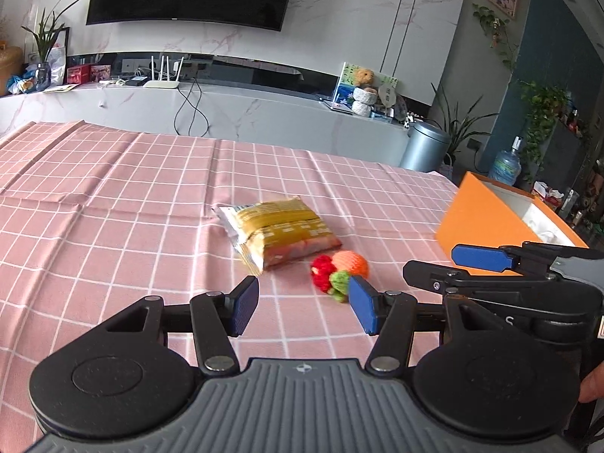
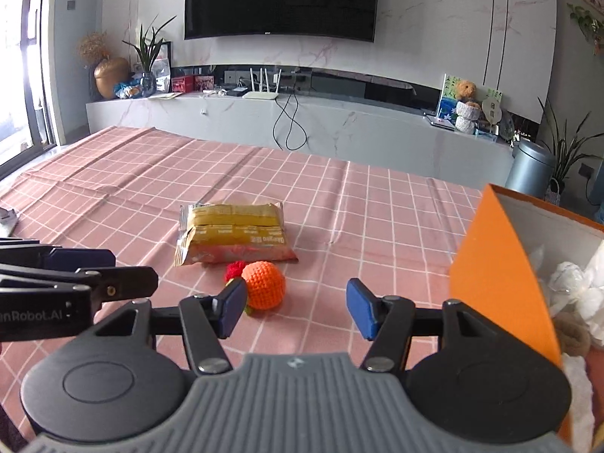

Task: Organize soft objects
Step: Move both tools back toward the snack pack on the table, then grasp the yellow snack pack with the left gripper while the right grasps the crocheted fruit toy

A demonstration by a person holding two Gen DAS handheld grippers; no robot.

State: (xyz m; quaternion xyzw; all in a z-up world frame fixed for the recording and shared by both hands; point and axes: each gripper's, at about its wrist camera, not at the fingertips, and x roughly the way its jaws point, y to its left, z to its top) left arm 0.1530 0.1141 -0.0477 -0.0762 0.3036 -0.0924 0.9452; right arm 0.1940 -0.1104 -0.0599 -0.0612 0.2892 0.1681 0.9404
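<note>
Box (image 2: 498, 264) already holds several soft items; snack packet (image 2: 234, 234) and crochet fruits (image 2: 263, 285) remain on your tablecloth (image 2: 113, 173). Left gripper (image 1: 304, 304) and right gripper (image 2: 296, 307) both gape apart, empty.

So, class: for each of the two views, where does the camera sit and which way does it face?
Left wrist: on the left gripper, facing across the checked table toward the TV wall; the right gripper shows at right.
Right wrist: on the right gripper, facing likewise; the left gripper shows at left.
Shared: snack packet, crocheted toys, orange box.
</note>
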